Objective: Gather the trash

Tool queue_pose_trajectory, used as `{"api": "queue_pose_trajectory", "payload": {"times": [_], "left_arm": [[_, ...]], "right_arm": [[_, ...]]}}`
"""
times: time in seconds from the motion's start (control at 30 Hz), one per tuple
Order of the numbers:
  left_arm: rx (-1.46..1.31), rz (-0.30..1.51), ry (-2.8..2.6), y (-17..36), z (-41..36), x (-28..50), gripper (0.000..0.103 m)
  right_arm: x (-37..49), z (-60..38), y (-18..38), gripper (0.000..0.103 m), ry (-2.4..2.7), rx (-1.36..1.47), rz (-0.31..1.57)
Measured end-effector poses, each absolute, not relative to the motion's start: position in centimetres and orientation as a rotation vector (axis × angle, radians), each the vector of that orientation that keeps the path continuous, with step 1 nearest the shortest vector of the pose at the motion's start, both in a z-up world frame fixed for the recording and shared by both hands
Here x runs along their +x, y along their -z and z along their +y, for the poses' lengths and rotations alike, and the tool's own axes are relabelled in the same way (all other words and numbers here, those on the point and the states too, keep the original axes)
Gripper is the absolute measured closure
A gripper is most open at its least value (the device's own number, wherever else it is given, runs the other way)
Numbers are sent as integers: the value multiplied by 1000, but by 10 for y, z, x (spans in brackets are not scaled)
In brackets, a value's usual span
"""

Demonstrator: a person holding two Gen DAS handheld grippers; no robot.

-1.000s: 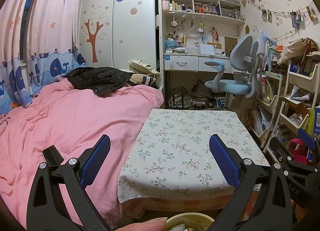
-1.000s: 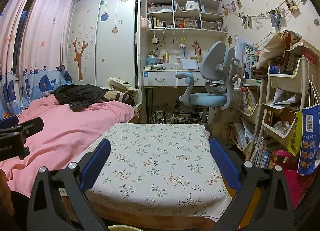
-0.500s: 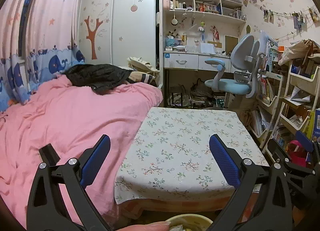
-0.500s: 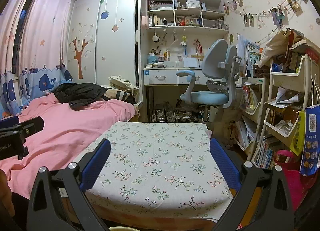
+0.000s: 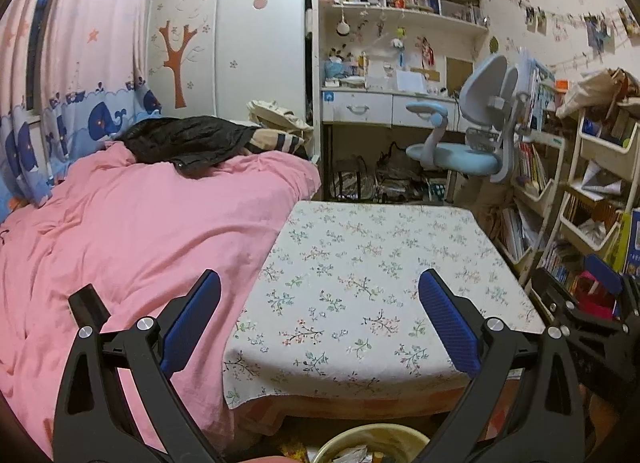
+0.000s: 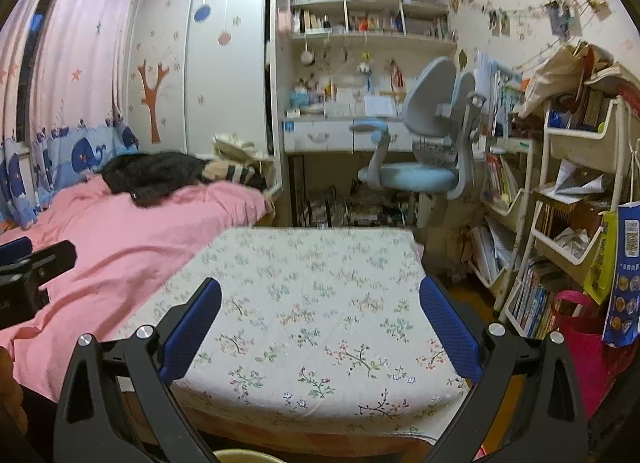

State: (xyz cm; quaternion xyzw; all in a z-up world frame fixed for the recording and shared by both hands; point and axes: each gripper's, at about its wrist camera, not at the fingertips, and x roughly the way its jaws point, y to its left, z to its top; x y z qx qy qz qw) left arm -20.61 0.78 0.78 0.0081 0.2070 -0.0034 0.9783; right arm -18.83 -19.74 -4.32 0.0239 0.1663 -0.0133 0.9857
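Note:
A pale yellow trash bin (image 5: pixel 374 443) with crumpled paper inside sits on the floor at the bottom edge of the left wrist view; only its rim (image 6: pixel 248 456) shows in the right wrist view. My left gripper (image 5: pixel 320 323) is open and empty above the near edge of the floral-cloth table (image 5: pixel 372 263). My right gripper (image 6: pixel 320 327) is open and empty over the same table (image 6: pixel 312 295). The right gripper also shows at the right edge of the left wrist view (image 5: pixel 588 303). No loose trash shows on the table.
A pink bed (image 5: pixel 120 231) with a black jacket (image 5: pixel 184 139) lies to the left. A blue desk chair (image 5: pixel 468 143) and a desk stand behind the table. Cluttered white shelf racks (image 6: pixel 560 223) and a pink bag (image 6: pixel 580 327) stand on the right.
Both views have tilted and shifted slightly; the table sits a little lower and closer. Both grippers stay open and empty.

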Motion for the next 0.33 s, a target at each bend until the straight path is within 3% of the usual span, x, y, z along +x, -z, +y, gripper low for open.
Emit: {"api": "queue_pose_trajectory", "payload": {"times": [0.33], "left_arm": [[25, 553, 20, 13, 19, -129, 7]], "right_arm": [[-77, -205, 82, 8, 31, -22, 662]]}}
